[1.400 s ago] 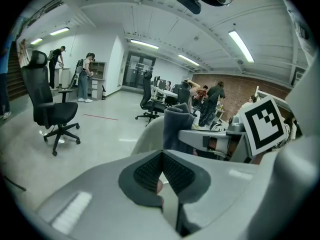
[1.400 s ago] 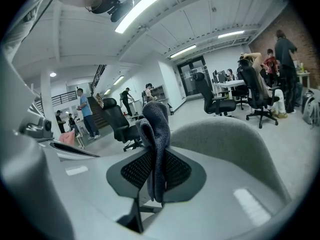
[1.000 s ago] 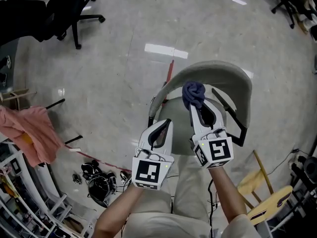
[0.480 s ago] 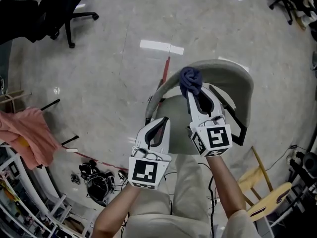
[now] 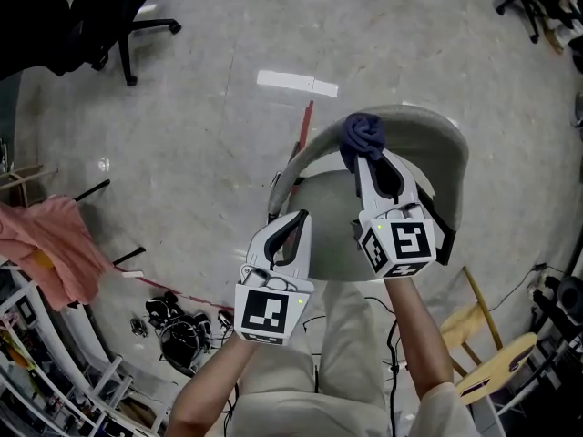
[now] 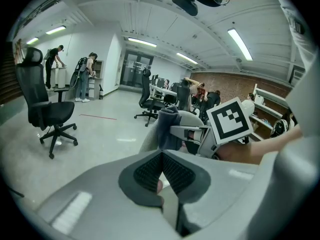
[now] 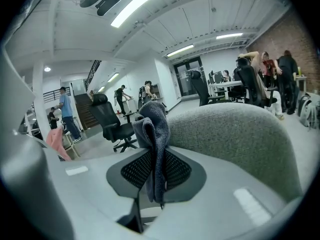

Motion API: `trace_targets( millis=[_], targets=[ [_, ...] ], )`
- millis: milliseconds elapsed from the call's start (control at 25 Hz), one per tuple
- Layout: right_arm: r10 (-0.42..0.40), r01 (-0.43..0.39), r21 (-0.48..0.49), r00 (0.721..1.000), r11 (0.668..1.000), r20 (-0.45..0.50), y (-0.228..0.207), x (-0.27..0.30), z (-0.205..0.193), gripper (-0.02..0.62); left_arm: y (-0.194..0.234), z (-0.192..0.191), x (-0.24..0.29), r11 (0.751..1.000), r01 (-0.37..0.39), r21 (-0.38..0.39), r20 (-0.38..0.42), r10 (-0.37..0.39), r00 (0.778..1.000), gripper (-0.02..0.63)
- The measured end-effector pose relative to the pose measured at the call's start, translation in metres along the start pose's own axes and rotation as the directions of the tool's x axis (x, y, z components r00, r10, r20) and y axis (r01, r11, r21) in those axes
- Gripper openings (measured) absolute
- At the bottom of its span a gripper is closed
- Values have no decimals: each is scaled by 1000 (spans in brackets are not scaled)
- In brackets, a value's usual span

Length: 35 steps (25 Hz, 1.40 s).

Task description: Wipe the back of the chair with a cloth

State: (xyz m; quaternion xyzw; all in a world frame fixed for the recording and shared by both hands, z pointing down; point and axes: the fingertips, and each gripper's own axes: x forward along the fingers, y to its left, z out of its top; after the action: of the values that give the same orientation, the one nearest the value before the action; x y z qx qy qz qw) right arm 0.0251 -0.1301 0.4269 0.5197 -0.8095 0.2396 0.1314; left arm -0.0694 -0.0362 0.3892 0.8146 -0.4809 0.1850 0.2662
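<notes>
The chair (image 5: 428,133) stands straight ahead of the person, seat nearest, back on the far side. The cloth (image 5: 363,135) sits against the top edge of the chair back, toward its left, clamped between the jaws of the right gripper (image 5: 368,157), which reaches in over the seat. The left gripper (image 5: 297,218) hangs left of it and nearer the person, apart from the cloth. A rolling chair (image 5: 109,16) stands well apart at far left; a garment (image 5: 46,244) lies near left
</notes>
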Motion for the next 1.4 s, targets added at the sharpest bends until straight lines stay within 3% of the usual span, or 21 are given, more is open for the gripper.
trace_targets(
  millis=[560, 1400],
  targets=[
    [-82, 82, 20, 997, 996, 6, -49, -22, 0, 75, -15, -7, 5, 1000, 14, 24, -20, -14, 1000, 2],
    [-234, 230, 92, 972, 969, 25, -137, -74, -5, 75, -74, -7, 29, 995, 78, 61, -29, -76, 997, 0]
  ],
)
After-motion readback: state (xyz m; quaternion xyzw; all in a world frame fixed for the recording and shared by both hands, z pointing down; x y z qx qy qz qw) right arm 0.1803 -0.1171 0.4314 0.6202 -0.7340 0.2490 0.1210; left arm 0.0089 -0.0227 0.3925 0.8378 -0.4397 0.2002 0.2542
